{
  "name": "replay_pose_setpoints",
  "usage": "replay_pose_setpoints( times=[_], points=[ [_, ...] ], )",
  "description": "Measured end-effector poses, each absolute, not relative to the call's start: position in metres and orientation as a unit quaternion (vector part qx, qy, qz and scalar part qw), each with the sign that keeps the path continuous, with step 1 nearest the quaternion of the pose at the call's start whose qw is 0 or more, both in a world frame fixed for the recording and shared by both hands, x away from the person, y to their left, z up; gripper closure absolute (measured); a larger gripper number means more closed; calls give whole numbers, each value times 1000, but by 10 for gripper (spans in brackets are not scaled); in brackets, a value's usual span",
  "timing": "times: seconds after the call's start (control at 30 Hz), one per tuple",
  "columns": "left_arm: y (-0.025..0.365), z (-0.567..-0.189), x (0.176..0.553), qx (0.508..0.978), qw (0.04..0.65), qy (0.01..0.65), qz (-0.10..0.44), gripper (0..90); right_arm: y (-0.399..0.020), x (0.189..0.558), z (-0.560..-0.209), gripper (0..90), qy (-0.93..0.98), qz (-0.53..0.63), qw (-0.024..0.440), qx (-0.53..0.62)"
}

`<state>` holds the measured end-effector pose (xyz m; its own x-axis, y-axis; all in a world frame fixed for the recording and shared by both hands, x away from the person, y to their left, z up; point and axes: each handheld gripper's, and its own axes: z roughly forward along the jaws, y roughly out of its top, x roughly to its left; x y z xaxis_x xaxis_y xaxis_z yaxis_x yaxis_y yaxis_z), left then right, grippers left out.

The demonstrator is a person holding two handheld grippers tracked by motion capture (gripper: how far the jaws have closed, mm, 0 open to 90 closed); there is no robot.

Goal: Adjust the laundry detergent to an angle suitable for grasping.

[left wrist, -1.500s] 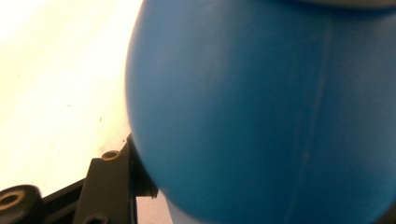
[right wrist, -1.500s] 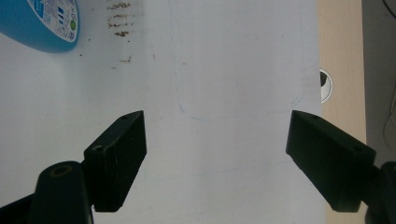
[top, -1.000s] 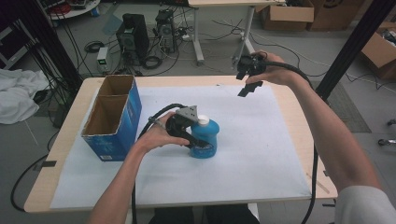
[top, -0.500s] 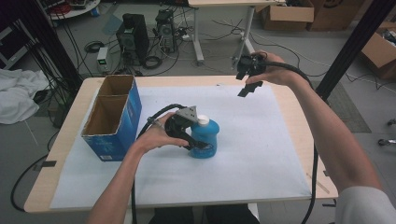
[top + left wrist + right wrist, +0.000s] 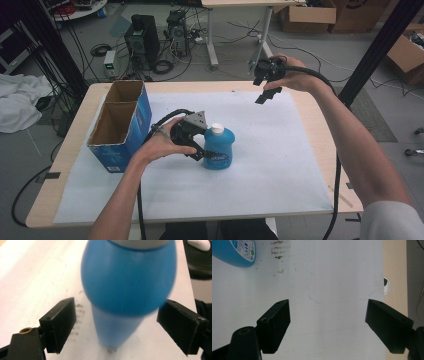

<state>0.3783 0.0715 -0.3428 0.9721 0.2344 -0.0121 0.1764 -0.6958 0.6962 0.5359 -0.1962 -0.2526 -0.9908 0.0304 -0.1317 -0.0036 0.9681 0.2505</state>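
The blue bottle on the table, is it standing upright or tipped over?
Upright. The blue bottle stands on its base on the white paper, with its white cap on top.

A light wooden surface [image 5: 320, 107] with rounded corners is standing in the middle of the room, and a large white paper sheet [image 5: 280, 165] is covering most of its top. The grey floor [image 5: 350, 55] is stretching behind it. A second table [image 5: 240, 4] is standing farther back on white legs, and two dark computer towers [image 5: 142, 32] are sitting on the floor near it, with many black cables [image 5: 160, 65] lying around them. Brown cardboard boxes [image 5: 310, 12] are resting at the far right. A white cloth [image 5: 20, 102] is lying at the left edge. A black post [image 5: 377, 50] is leaning across the right side. Even light is falling on everything.
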Motion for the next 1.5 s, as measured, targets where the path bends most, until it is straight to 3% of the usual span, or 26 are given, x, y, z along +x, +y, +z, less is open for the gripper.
replay_pose_setpoints(
  times=[0.27, 1.1, 1.5],
  points=[
    [82, -332, 364, 956, 271, 90, 63, 167, -196, 535, -253, 199, 990, 119, 69, 5],
    [102, -318, 353, 989, 134, 56, 41, 174, -192, 531, -254, 199, 991, 112, 72, -2],
    [110, -312, 350, 989, 130, 64, 35, 173, -196, 528, -251, 200, 991, 111, 74, -6]
  ],
)
